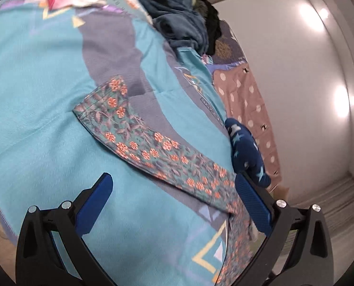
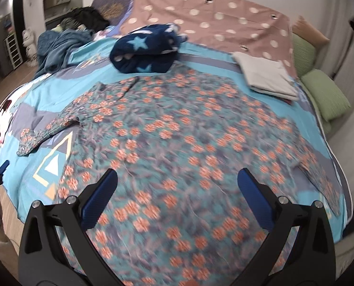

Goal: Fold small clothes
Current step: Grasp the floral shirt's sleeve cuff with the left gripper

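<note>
I hold my left hand-held gripper (image 1: 174,188) and right hand-held gripper (image 2: 177,183) wide open and empty, tilted down over the teal, orange-flowered cotton shirt (image 2: 177,128) spread flat on the bed (image 2: 29,100).

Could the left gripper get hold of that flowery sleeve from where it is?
Probably yes. The left gripper is open, and the floral shirt's sleeve lies flat on the bedspread just ahead, with nothing covering it.

Shirt (image 2: 177,128): lay spread flat on the bedspread (image 2: 29,157), mid-frame, one sleeve (image 2: 43,131) reaching left.
Star blanket (image 2: 146,47): sat bunched just behind the shirt, upper centre.
Folded cloth (image 2: 265,76): rested upper right, beside the shirt.
Pillows (image 2: 324,93): lay at the right edge.
Crumpled blanket (image 2: 57,47): was piled upper left.
</note>
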### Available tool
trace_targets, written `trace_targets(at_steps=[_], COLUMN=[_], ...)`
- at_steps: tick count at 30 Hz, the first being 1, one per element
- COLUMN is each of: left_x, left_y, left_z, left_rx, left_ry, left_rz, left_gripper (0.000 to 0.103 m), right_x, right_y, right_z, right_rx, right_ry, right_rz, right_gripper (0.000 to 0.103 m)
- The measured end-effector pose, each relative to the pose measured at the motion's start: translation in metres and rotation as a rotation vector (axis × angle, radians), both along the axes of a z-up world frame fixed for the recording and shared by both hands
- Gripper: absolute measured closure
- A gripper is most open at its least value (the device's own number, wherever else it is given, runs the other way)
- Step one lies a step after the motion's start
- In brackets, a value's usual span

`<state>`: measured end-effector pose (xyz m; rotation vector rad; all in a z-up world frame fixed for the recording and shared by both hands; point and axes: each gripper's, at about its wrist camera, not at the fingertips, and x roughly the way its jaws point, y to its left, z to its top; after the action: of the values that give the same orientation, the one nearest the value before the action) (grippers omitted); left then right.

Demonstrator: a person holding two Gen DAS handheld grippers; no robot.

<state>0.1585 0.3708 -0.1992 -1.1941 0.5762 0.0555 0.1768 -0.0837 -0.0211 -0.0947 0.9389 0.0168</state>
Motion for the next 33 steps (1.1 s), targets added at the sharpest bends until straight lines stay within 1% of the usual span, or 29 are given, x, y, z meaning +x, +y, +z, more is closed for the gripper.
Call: trace_targets(at_steps=[3,5,6,7,9,11,12,13,14,15,16,17,18,19,20,22,23,24,25,27,29,30,31,33], left_x=[0.022,0.035,0.044,0.048,0.059,0.068,0.072,0.078,0.082,0.086,0.088,0.090,0.090,0.092,0.094,0.097,0.100,0.102,0.103,0.114,0.121,0.124,0.126,0.127], left_y=[0.015,0.020,0.024,0.026,0.033,0.040,0.042,0.043,0.044,0.044,0.045,0.044,0.042,0.037,0.027,0.007,-0.005,-0.016,-0.030,-0.067,-0.103,-0.116,-0.135,-0.168], left_z=[-0.023,-0.034,-0.042,-0.047,-0.061,-0.069,-0.068,-0.067,-0.067,-0.068,-0.071,-0.073,-0.071,-0.064,-0.051,-0.024,-0.006,0.010,0.026,0.059,0.080,0.087,0.095,0.103], left_rx=[-0.103,-0.131,-0.131,-0.131,-0.140,-0.142,-0.131,-0.114,-0.102,-0.098,-0.102,-0.093,-0.049,0.033,0.158,0.359,0.471,0.575,0.695,0.997,1.211,1.268,1.340,1.456], left_ry=[0.020,0.039,0.065,0.089,0.147,0.161,0.162,0.162,0.157,0.153,0.154,0.167,0.189,0.203,0.214,0.194,0.176,0.162,0.151,0.121,0.081,0.058,0.023,-0.023], left_rz=[-0.002,0.000,0.001,0.001,0.025,0.045,0.046,0.042,0.035,0.031,0.038,0.062,0.082,0.086,0.086,0.074,0.063,0.057,0.047,-0.009,-0.072,-0.101,-0.137,-0.184], left_gripper=[0.001,0.001,0.002,0.007,0.008,0.012,0.017,0.032,0.045,0.069,0.089,0.098,0.101,0.101,0.101,0.101,0.101,0.101,0.101,0.101,0.101,0.101,0.101,0.101], right_x=[0.019,0.027,0.031,0.034,0.041,0.045,0.046,0.048,0.050,0.051,0.051,0.051,0.052,0.052,0.052,0.054,0.055,0.059,0.063,0.074,0.086,0.096,0.105,0.128], right_y=[0.011,0.014,0.014,0.014,0.011,0.006,0.004,0.001,0.000,-0.002,-0.003,-0.003,-0.003,-0.004,-0.004,-0.004,-0.005,-0.004,-0.003,0.000,0.003,0.007,0.010,0.024], right_z=[-0.008,-0.012,-0.014,-0.016,-0.020,-0.024,-0.025,-0.026,-0.028,-0.028,-0.028,-0.028,-0.028,-0.028,-0.027,-0.026,-0.025,-0.022,-0.019,-0.004,0.011,0.021,0.029,0.043], right_rx=[-0.004,-0.008,-0.011,-0.013,-0.016,-0.013,-0.011,-0.009,-0.008,-0.009,-0.012,-0.020,-0.027,-0.034,-0.040,-0.045,-0.040,-0.019,0.004,0.087,0.151,0.188,0.217,0.240], right_ry=[0.025,0.038,0.045,0.051,0.066,0.080,0.084,0.087,0.089,0.092,0.092,0.091,0.089,0.087,0.086,0.086,0.088,0.091,0.094,0.093,0.079,0.067,0.063,0.082], right_rz=[0.025,0.031,0.030,0.028,0.015,-0.001,-0.009,-0.016,-0.022,-0.027,-0.029,-0.032,-0.034,-0.035,-0.036,-0.036,-0.031,-0.014,0.004,0.076,0.135,0.175,0.211,0.301], right_gripper=[0.002,0.002,0.002,0.002,0.002,0.002,0.002,0.002,0.002,0.002,0.002,0.002,0.002,0.002,0.002,0.002,0.002,0.002,0.002,0.002,0.002,0.002,0.002,0.002])
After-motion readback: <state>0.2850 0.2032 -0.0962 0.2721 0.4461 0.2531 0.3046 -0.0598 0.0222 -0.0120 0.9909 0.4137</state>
